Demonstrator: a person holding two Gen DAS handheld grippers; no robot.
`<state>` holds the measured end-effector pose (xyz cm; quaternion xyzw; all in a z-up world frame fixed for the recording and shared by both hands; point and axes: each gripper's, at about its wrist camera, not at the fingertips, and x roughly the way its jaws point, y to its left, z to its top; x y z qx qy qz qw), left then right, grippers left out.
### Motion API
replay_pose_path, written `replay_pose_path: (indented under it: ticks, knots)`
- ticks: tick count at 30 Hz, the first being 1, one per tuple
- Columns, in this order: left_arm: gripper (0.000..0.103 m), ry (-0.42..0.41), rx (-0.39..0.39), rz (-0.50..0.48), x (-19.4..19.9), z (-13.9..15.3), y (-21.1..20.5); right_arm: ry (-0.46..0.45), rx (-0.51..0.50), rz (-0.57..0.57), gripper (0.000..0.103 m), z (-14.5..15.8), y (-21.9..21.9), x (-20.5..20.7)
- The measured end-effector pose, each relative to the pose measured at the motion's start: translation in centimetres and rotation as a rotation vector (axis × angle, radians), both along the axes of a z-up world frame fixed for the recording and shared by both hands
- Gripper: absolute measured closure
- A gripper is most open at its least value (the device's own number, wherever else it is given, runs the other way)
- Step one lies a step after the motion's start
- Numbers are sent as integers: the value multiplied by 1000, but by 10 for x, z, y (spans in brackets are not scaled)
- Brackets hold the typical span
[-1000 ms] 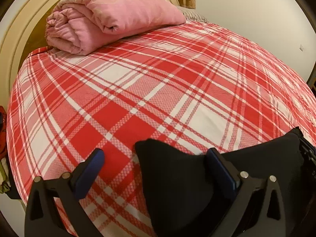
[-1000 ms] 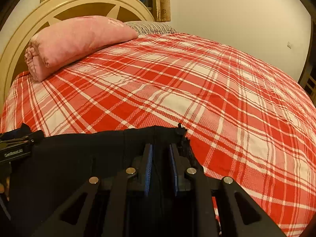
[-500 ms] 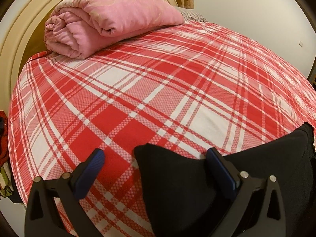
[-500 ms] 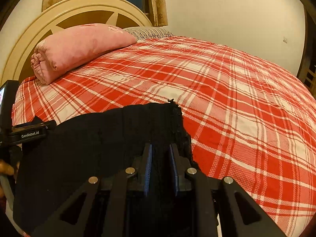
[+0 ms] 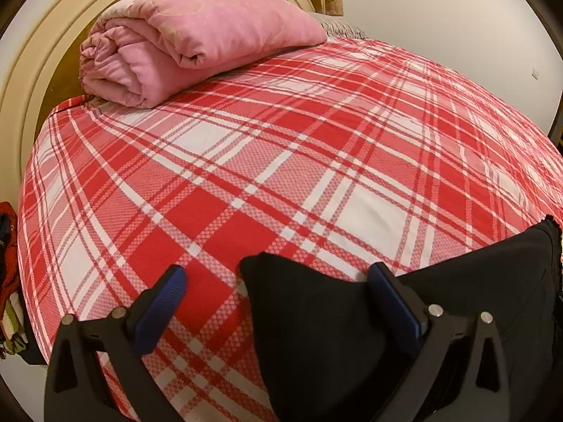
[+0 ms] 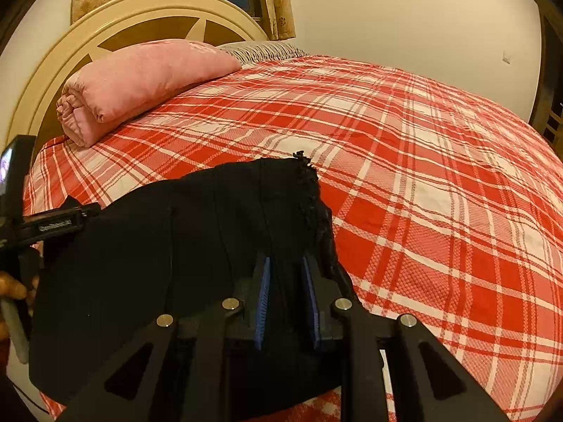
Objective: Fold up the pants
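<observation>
Plaid woven bedspread [image 6: 422, 176], limp black pants [image 6: 140, 263], rolled pink quilt [image 5: 197, 42]

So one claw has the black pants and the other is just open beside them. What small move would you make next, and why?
Probably close the left gripper on the near corner of the black pants. Its jaws stand wide with that corner between them, untouched, while the right gripper is clamped on the cloth. Folding likely needs both ends held.
</observation>
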<state>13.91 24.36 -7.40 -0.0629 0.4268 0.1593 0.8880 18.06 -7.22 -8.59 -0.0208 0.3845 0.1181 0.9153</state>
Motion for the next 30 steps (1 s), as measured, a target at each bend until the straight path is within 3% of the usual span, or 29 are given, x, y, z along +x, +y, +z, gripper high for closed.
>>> replay_pose_path:
  ticks: [5, 11, 17, 23, 25, 26, 27, 30]
  knots:
    - [0, -5, -25, -21, -19, 16, -4, -6, -23, -2, 82, 0, 2, 0]
    - [0, -40, 11, -70, -58, 39, -34, -2, -38, -8, 79, 1, -1, -7]
    - [0, 8, 12, -129, -79, 24, -65, -10, -47, -18, 77, 3, -6, -19]
    - [0, -1, 32, -133, -92, 21, -78, -59, -105, -22, 74, 6, -2, -42]
    - [0, 1, 23, -132, -96, 21, -79, -84, -143, -21, 71, 7, 2, -52]
    - [0, -1, 29, -135, -98, 21, -82, -91, -159, -21, 66, 7, 3, -56]
    - [0, -4, 40, -138, -102, 21, -84, -98, -189, -19, 54, 7, 6, -63]
    - [0, -11, 74, -145, -114, 20, -91, -99, -236, -30, 47, 2, 9, -79]
